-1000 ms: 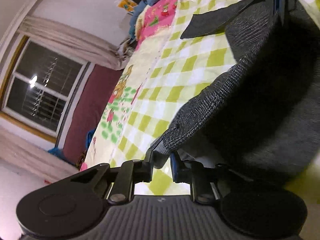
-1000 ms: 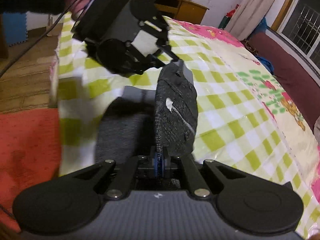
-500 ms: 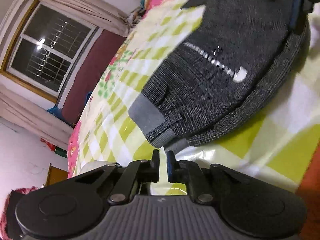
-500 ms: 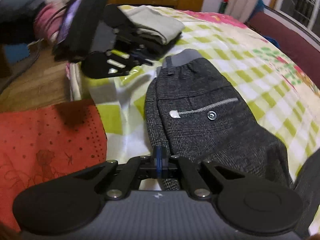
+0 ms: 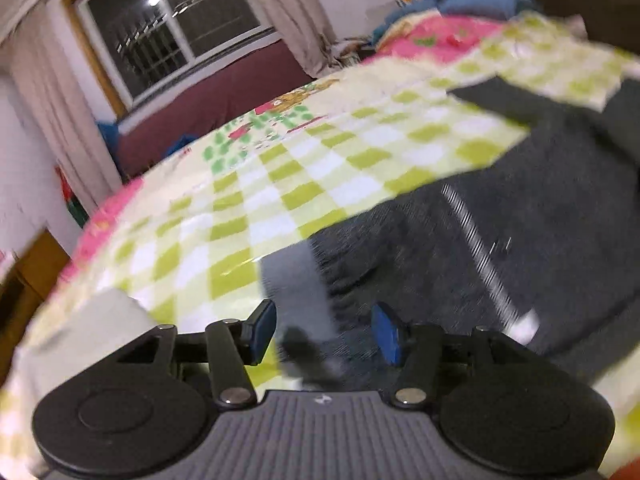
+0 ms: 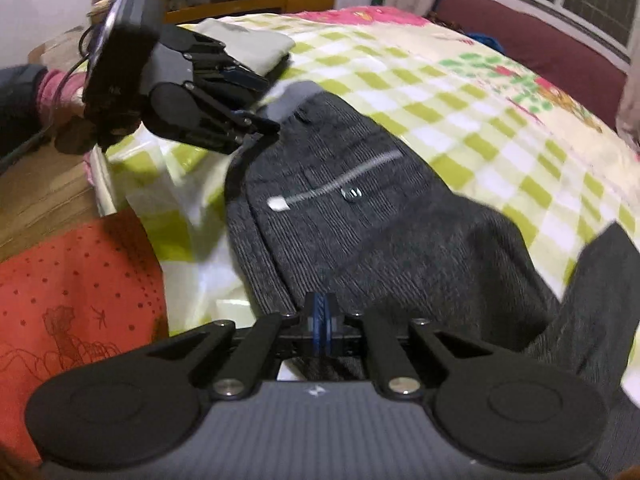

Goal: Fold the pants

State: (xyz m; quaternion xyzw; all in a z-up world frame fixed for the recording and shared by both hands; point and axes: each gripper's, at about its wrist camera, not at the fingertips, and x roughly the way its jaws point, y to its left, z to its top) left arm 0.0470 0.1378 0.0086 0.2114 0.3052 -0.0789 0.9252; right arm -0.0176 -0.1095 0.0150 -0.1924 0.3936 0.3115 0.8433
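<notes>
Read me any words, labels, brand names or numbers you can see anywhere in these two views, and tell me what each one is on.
No readable text.
Left gripper body: small pale logo mark, no letters.
Right gripper body: the same kind of mark, no letters.
Red cloth: dark line drawing with small marks beside it, too blurred to read.
Pants: button, too small to read.

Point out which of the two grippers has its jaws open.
The left gripper: its blue pads stand apart, just opened, over the grey waistband of the dark pants. The right gripper is pinched shut on the pants' near edge.
</notes>
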